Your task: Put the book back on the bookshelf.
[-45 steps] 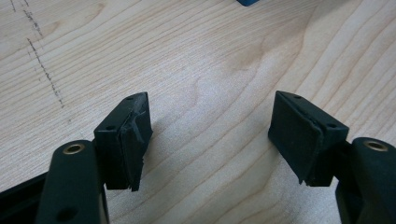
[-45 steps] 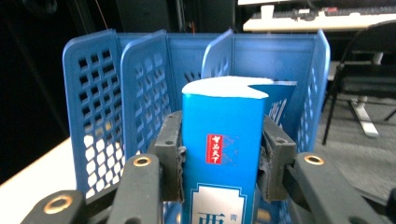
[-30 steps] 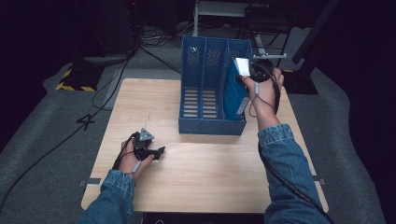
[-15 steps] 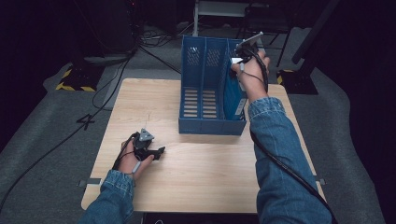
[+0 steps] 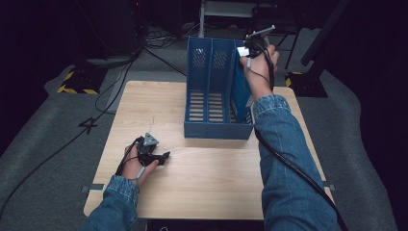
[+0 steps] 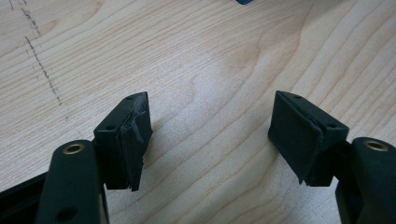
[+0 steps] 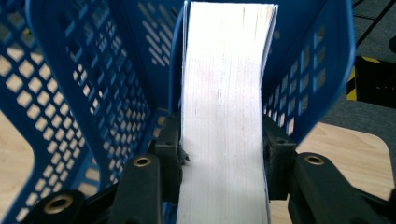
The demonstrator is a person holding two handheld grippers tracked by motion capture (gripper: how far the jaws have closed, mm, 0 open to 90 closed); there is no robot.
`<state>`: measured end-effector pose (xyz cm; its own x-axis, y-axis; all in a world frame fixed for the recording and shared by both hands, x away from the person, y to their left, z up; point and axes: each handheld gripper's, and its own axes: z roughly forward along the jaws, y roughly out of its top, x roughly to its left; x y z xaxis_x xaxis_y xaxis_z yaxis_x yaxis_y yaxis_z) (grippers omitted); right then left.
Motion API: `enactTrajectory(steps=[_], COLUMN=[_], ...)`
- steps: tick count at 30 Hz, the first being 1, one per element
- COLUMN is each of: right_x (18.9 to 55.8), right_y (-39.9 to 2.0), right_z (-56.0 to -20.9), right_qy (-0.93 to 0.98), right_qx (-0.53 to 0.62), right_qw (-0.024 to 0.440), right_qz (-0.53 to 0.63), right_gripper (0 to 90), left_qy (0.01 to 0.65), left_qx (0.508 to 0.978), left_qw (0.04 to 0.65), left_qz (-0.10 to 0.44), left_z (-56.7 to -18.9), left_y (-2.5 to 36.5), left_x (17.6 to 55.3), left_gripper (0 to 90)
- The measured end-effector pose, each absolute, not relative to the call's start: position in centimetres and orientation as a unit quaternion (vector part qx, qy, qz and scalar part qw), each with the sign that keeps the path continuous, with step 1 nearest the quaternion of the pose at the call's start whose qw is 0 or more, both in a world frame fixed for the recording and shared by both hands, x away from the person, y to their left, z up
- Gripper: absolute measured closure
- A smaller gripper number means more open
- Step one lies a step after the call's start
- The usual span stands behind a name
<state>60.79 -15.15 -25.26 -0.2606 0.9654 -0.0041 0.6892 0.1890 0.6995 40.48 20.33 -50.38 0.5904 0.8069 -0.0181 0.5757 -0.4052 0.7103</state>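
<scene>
Here the work in hand looks like the book (image 7: 226,107) and its slot: the right gripper (image 7: 223,156) has clamped the thick white block of pages from both sides, its pads pressed flat against the covers, while the book stands upright in the rightmost compartment of the blue file rack (image 5: 211,91), at the far end of it. The jaws have just been closing, with the book between them, so I judge this as the grasp being made — either to lift the book out or to steady it in place, and the frames do not tell which. In the high view the right gripper (image 5: 254,45) sits above the rack's tall back corner, the hand reaching over it. The next move calls for a straight pull along the compartment, keeping the book clear of the perforated walls that stand close on either side. The left gripper (image 6: 212,135) rests low over the bare wooden table (image 6: 224,56), near its front left — jaws standing wide, nothing between them, touching nothing that shows.
</scene>
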Motion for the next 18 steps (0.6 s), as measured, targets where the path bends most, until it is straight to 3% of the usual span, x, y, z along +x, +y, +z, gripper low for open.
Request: enactTrajectory(steps=[9, 11, 18], right_x=[63.8, 64.2, 63.0], right_y=[-14.7, -15.6, -16.8], right_z=[-27.3, -27.9, -26.7], right_qy=[0.721, 0.714, 0.701], right_qx=[0.580, 0.579, 0.565], right_qw=[0.217, 0.195, 0.211], right_qz=[0.309, 0.342, 0.381], right_gripper=[58.5, 55.4, 42.6], left_qy=[0.418, 0.417, 0.417], left_qx=[0.824, 0.824, 0.824], left_qw=[0.346, 0.347, 0.346], left_qz=[0.166, 0.165, 0.166], left_z=[-50.4, -50.4, -50.4], left_y=[20.4, 20.4, 20.4], left_x=[40.4, 40.4, 40.4], left_gripper=[29.7, 29.7, 29.7])
